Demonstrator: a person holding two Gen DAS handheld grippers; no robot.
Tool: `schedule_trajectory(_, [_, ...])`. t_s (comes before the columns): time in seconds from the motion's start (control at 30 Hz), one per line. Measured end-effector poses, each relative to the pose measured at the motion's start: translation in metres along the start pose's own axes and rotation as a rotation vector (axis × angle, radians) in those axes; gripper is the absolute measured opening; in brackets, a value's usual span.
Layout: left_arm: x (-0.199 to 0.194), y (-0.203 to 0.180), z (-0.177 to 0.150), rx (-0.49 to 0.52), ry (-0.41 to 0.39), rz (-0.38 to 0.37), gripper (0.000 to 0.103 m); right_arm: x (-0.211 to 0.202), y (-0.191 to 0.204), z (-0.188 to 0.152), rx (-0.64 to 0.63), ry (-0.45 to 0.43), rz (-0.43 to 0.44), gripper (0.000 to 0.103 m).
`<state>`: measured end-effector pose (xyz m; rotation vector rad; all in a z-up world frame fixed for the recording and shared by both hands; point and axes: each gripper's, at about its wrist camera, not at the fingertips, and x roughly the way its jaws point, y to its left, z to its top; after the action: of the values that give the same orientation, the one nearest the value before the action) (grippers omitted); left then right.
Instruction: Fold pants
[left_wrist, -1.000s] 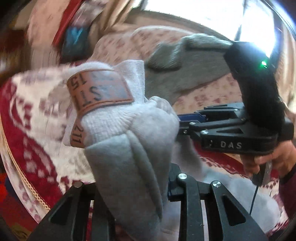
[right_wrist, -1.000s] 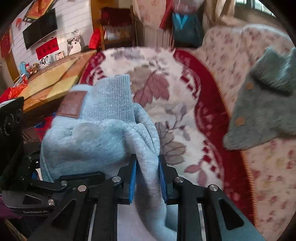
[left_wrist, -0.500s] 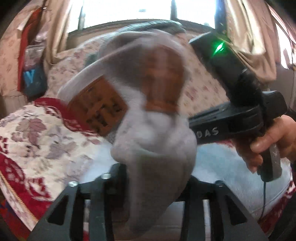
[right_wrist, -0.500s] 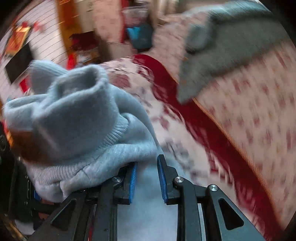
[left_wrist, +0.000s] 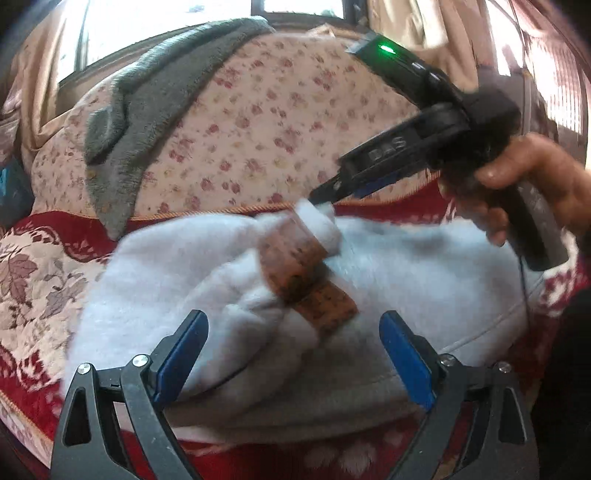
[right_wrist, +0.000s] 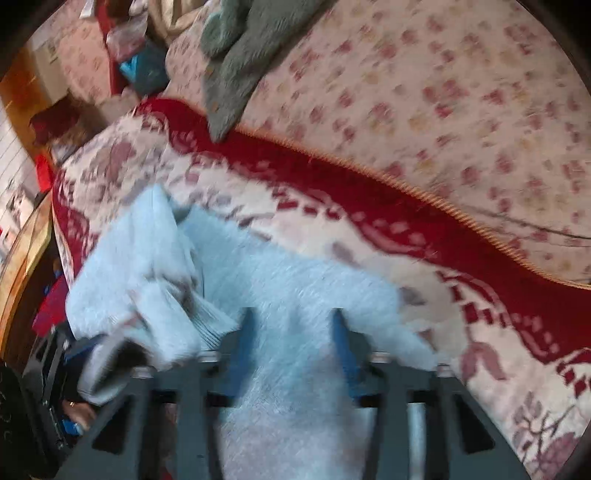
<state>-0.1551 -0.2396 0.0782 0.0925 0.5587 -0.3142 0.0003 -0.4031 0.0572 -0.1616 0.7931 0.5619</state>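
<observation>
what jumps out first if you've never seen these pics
The pale grey pants heaped on the red patterned sofa cover, brown leather patch on top. The left gripper stands open over them, and a dark grey garment drapes the floral backrest.

left gripper (left_wrist: 293, 354) fingers spread wide, right gripper (right_wrist: 291, 339) fingers parted, hand-held

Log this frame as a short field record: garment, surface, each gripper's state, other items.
garment: light grey pants, bunched on the seat, brown patch facing up
surface: sofa with a red floral cover
left gripper: jaws wide open, pants lying between them
right gripper: jaws open, over the pants, blurred
right hand: grips the right gripper's handle
other: grey garment draped on the sofa back
</observation>
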Motion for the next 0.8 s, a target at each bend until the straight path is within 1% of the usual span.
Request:
schedule_trajectory(0.03, [-0.007,0.007,0.002,-0.014,-0.013,0.005,0.093,-0.008,0.001,0.002,0.007,-0.027,0.004,0.076])
schedule_trajectory(0.07, [-0.015,0.017,0.005,-0.033,-0.027,0.016,0.093,-0.017,0.005,0.006,0.012,-0.06,0.023,0.076])
schedule_trajectory(0.17, [-0.027,0.045,0.011,-0.096,-0.047,0.052,0.094,-0.031,0.031,0.013,-0.021,-0.117,0.113,0.076])
schedule_trajectory(0.23, [-0.025,0.057,0.013,-0.132,-0.047,0.078,0.094,-0.026,0.057,0.015,-0.073,-0.113,0.152,0.076])
schedule_trajectory(0.27, [-0.02,0.062,0.013,-0.153,-0.036,0.093,0.094,-0.021,0.066,0.013,-0.097,-0.106,0.152,0.076])
schedule_trajectory(0.3, [-0.016,0.067,0.013,-0.172,-0.03,0.096,0.094,-0.014,0.078,0.013,-0.132,-0.098,0.125,0.076])
schedule_trajectory(0.33, [-0.014,0.07,0.011,-0.192,-0.025,0.096,0.094,-0.005,0.088,0.012,-0.166,-0.088,0.075,0.075])
schedule_trajectory(0.37, [-0.007,0.073,0.007,-0.215,-0.007,0.096,0.094,0.007,0.097,0.01,-0.203,-0.069,0.012,0.075])
schedule_trajectory(0.4, [0.001,0.075,0.003,-0.235,0.028,0.083,0.094,0.019,0.102,0.008,-0.238,-0.049,-0.043,0.075])
schedule_trajectory(0.47, [0.016,0.077,-0.005,-0.253,0.082,0.041,0.094,0.049,0.101,0.001,-0.296,-0.014,-0.203,0.074])
schedule_trajectory(0.5, [0.018,0.075,-0.011,-0.246,0.095,0.04,0.094,0.056,0.094,-0.002,-0.283,0.002,-0.21,0.074])
schedule_trajectory(0.57, [0.019,0.069,-0.018,-0.194,0.092,0.055,0.094,0.066,0.07,-0.004,-0.175,0.018,-0.127,0.075])
schedule_trajectory(0.6, [0.019,0.066,-0.018,-0.177,0.092,0.058,0.094,0.068,0.058,-0.005,-0.118,0.018,-0.089,0.078])
schedule_trajectory(0.63, [0.018,0.065,-0.019,-0.172,0.094,0.058,0.094,0.067,0.049,-0.005,-0.07,0.021,-0.054,0.081])
schedule_trajectory(0.7, [0.017,0.067,-0.016,-0.182,0.1,0.052,0.094,0.063,0.038,-0.006,-0.006,0.028,0.01,0.082])
schedule_trajectory(0.8, [0.014,0.067,-0.011,-0.2,0.092,0.062,0.094,0.043,0.038,-0.013,0.029,0.012,0.039,0.082])
